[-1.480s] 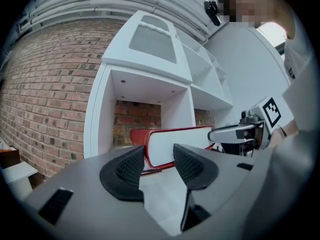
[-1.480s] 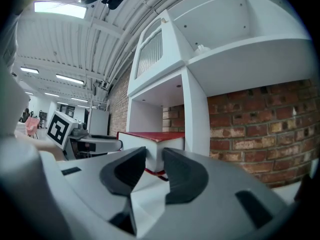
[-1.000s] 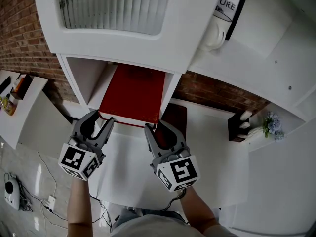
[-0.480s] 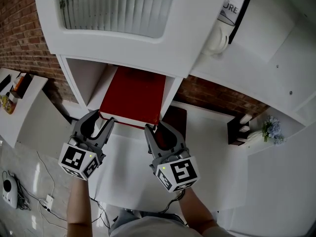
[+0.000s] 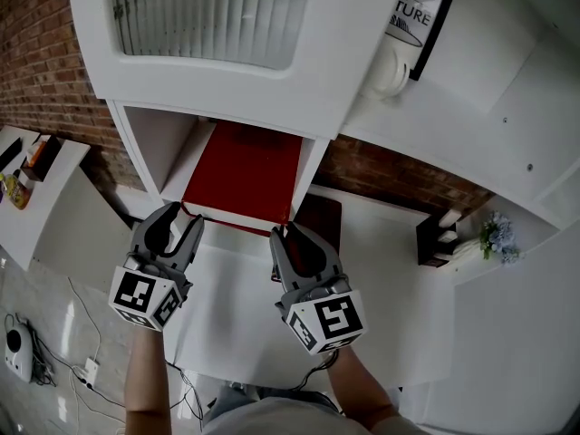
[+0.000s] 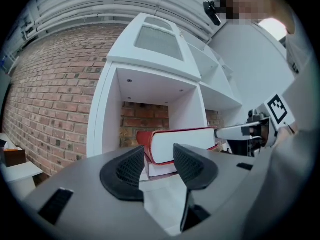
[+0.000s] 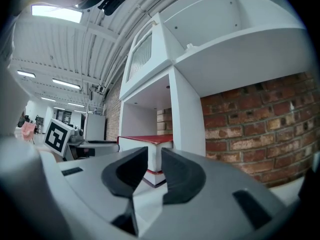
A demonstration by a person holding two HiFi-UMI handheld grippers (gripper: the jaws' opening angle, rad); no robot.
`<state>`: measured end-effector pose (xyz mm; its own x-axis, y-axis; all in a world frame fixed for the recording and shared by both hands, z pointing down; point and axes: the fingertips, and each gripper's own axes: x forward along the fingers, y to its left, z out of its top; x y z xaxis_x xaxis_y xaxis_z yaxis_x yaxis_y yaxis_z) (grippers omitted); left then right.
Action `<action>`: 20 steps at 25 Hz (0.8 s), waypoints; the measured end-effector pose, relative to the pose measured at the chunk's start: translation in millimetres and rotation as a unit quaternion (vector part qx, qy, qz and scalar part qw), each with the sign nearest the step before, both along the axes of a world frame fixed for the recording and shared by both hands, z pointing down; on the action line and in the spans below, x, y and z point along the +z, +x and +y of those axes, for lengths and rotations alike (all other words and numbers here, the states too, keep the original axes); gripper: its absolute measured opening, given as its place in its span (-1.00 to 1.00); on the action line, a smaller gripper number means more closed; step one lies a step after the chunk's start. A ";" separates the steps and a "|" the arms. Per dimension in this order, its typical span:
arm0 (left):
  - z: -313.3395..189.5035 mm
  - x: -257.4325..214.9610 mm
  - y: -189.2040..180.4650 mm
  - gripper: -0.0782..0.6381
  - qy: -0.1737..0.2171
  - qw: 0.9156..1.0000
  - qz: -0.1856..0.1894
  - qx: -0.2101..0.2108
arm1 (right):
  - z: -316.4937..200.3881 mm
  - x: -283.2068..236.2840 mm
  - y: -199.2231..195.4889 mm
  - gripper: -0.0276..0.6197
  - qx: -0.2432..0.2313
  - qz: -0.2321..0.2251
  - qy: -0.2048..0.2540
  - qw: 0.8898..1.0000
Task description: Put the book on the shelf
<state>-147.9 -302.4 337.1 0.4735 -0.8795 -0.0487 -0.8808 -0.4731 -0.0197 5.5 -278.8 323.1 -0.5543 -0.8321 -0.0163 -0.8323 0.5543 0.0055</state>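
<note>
Standing wide and empty, left gripper (image 5: 181, 217). Right gripper (image 5: 292, 236) is narrower, its jaws just been closing with nothing pinched, tips at the front edge of the red hardcover book (image 5: 243, 175). The book lies flat, partly inside the white shelf cubby (image 5: 136, 148). Judged stiff, fairly heavy, slick-covered; grip across the front corners. Gripper views show a second book (image 6: 159, 170) beneath; the head view hides it.

- One white shelf (image 5: 136, 143).
- Two books (image 6: 182, 143), stacked inside the shelf.
- Two grippers before the shelf: left gripper (image 5: 181, 217), right gripper (image 5: 290, 234).
- One framed picture (image 5: 419, 12), right of the shelf.
</note>
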 end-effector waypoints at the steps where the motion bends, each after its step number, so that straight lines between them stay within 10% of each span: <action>1: 1.9 -0.1 -1.8 -0.25 0.000 1.000 0.002 -0.003 | 1.8 0.1 0.6 -0.65 0.000 -0.001 -0.001 1.000; 20: 61.3 -11.7 17.7 -0.64 0.018 0.999 0.004 0.031 | 58.4 -10.8 -11.9 -0.88 -0.012 0.000 0.008 1.000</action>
<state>-130.2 -241.1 325.4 0.5269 -0.8458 -0.0837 -0.8498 -0.5262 -0.0318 -6.4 -220.4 312.3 -0.5740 -0.8183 -0.0305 -0.8188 0.5739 0.0142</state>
